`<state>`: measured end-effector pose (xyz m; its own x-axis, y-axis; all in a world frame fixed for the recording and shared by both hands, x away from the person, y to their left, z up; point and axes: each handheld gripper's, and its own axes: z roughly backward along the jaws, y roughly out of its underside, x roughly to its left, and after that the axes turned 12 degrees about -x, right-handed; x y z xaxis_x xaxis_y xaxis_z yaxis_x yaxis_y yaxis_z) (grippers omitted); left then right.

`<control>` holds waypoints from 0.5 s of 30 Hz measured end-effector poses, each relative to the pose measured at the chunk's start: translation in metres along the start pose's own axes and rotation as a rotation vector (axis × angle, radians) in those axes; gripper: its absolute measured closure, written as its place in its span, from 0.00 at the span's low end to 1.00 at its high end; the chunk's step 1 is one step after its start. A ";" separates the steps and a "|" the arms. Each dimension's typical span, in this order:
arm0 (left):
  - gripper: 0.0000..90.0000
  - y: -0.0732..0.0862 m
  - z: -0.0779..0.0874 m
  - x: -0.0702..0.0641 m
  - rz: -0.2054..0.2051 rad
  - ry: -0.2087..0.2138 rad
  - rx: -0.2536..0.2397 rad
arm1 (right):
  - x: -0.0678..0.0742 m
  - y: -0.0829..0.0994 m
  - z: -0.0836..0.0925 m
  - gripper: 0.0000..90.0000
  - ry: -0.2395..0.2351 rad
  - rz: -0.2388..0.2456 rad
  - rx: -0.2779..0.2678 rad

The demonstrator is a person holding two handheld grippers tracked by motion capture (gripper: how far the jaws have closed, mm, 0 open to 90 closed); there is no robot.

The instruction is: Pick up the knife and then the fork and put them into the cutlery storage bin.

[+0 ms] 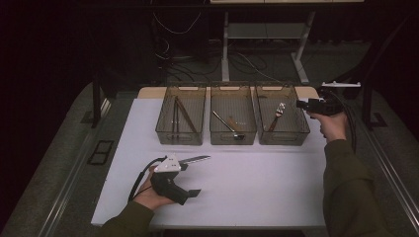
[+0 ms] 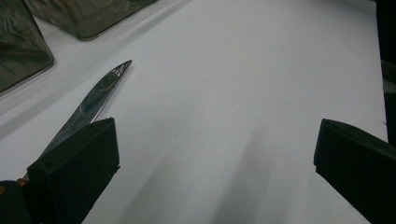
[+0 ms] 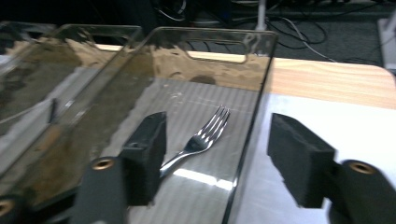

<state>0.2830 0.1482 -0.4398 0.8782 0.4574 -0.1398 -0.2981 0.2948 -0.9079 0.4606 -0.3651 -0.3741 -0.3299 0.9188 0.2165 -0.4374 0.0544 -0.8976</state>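
A cutlery-sorting job is judged to be in hand, with three clear bins set in a row at the far side of the bench (image 1: 276, 197). The right hand-held gripper (image 1: 299, 104) is held at the right wall of the right bin (image 1: 302, 129), its jaws spread apart with nothing clasped between them. A fork (image 3: 205, 137) is seen lying flat on the bin floor just beyond and below the jaws, tines pointing away from them, so the drop-off step is judged to be done.

The left hand-held gripper (image 1: 193, 178) is rested low over the bench, its jaws wide apart and empty. A knife (image 2: 95, 100) is seen lying on the bench just beside the left jaw, outside the gap, its tip directed away from the gripper toward the bins.

The knife is judged to be the next item to be sorted. For that, the left hand-held gripper would have to be shifted sideways until the blade or handle is bracketed by both jaws, then closed firmly, since the thin flat metal could easily slip. The middle bin (image 1: 233, 136), where another utensil is already placed, is a likely destination.
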 end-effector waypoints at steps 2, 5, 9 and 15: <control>0.00 0.000 0.000 0.000 0.000 0.002 -0.002 | 0.006 0.005 0.005 0.37 -0.015 0.013 -0.017; 0.00 0.000 0.000 0.001 -0.002 -0.001 0.004 | 0.018 0.011 0.017 0.34 -0.051 0.030 -0.030; 0.00 -0.001 0.001 0.001 -0.011 -0.009 0.012 | 0.036 0.021 0.030 0.24 -0.095 0.086 -0.008; 0.00 -0.001 0.001 0.002 -0.009 -0.013 0.020 | 0.061 0.039 0.054 0.17 -0.139 0.170 -0.042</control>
<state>0.2846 0.1497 -0.4387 0.8760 0.4653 -0.1269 -0.2979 0.3152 -0.9010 0.3786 -0.3278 -0.3748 -0.5092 0.8538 0.1086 -0.3315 -0.0781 -0.9402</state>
